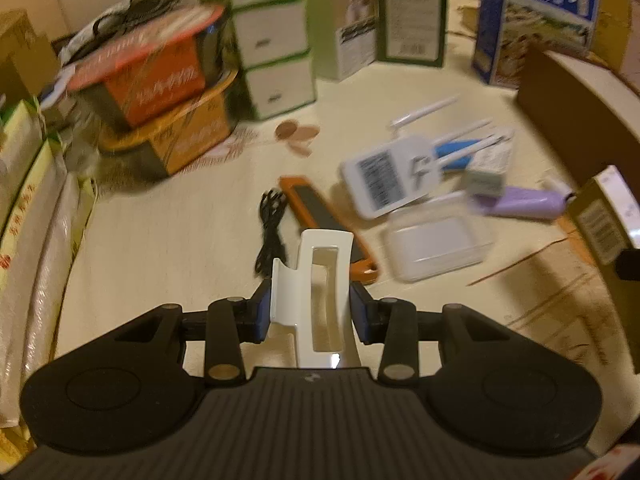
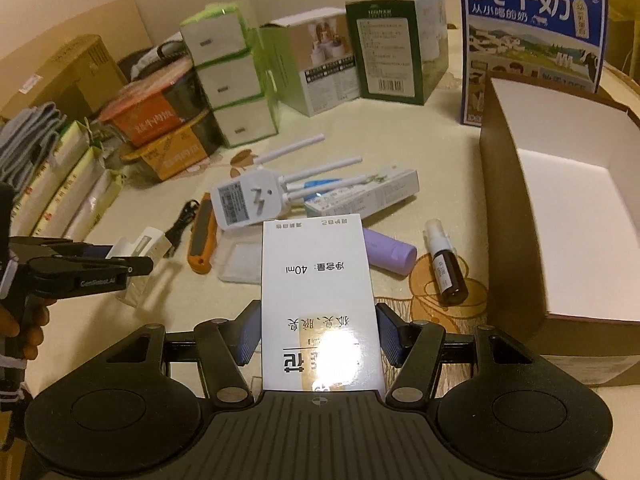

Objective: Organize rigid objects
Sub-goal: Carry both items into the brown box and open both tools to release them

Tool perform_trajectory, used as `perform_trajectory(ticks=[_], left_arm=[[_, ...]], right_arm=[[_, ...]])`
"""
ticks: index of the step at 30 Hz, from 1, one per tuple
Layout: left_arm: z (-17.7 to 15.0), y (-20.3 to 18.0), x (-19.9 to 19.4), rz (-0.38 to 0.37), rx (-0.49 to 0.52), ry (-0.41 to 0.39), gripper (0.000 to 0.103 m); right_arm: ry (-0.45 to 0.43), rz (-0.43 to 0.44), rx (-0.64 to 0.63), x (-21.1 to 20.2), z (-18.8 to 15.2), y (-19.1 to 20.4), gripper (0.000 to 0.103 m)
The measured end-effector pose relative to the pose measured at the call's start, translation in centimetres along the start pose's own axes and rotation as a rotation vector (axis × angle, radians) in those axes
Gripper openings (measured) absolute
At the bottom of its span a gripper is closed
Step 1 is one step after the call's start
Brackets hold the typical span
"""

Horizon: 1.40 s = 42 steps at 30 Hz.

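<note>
The white clip (image 1: 316, 292) sits pinched between the blue pads of the left gripper (image 1: 312, 312), held above the table (image 1: 168, 232); from the right wrist view the same clip (image 2: 140, 246) shows at 9 o'clock, at the tip of the left gripper (image 2: 132, 260). The right gripper (image 2: 318, 336) clamps a white carton (image 2: 318, 300) printed 40ml, its 2 pads pressed on the carton's long sides, lifted over the table (image 2: 440, 160). Just beyond the carton, at 12 o'clock, lies a white router (image 2: 244, 200) with 4 antennas, touching a flat box (image 2: 360, 196). A purple tube (image 2: 390, 254) pokes out at 1 o'clock from behind the carton, and a brown spray bottle (image 2: 446, 266) lies just beside it at 2 o'clock. An orange knife (image 2: 204, 240) and a black cable (image 2: 182, 226) lie at 10 o'clock, near a clear lid (image 2: 240, 258). An open cardboard box (image 2: 512, 208) with a white inside stands at 3 o'clock. Behind it, at 1 o'clock, a blue milk box (image 2: 532, 40) stands upright.
</note>
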<state>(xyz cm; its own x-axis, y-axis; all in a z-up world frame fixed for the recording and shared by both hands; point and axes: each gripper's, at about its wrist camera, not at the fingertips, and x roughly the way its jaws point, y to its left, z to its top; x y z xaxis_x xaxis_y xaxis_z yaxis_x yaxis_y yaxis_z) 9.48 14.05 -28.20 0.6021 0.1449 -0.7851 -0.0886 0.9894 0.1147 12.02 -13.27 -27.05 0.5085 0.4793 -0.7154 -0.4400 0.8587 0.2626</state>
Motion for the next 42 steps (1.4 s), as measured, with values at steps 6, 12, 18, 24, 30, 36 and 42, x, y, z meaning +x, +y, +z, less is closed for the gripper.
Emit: perform_trajectory(ticks=[6,12,18,24,30,36,42], left_arm=[[1.9,-3.8,-3.6,-0.065,0.05,-0.057,0.036],[5.2,-9.5,-5.8,-0.183,0.114,-0.124,0.036],[8.3,-16.6,-6.8,-0.289,0.177,-0.173,0.036],[10.4,-22.9,-6.4,-0.344,0.22,-0.172,0.036],[11.8,-27.7,-4.9,-0.366,0.238,-0.139,0.036],[13.2,-31.8,-2.8,-0.357,0.258,-0.111,0.036],[13.3,-33.9,-0.5,-0.34,0.265,-0.07,0.036]], right_arm=[[-0.042,-0.019,0.027,-2.9,0.8,-1.5,0.056],[-0.111,-0.074,0.086,-6.3,1.9,-5.0,0.056],[-0.168,-0.148,0.156,-9.2,2.8,-9.6,0.056],[-0.202,-0.217,0.197,-11.1,3.2,-14.7,0.056],[-0.218,-0.253,0.212,-11.6,3.9,-18.5,0.056],[-0.222,-0.279,0.2,-11.2,4.9,-21.8,0.056],[-0.166,-0.288,0.186,-9.1,4.9,-23.9,0.056]])
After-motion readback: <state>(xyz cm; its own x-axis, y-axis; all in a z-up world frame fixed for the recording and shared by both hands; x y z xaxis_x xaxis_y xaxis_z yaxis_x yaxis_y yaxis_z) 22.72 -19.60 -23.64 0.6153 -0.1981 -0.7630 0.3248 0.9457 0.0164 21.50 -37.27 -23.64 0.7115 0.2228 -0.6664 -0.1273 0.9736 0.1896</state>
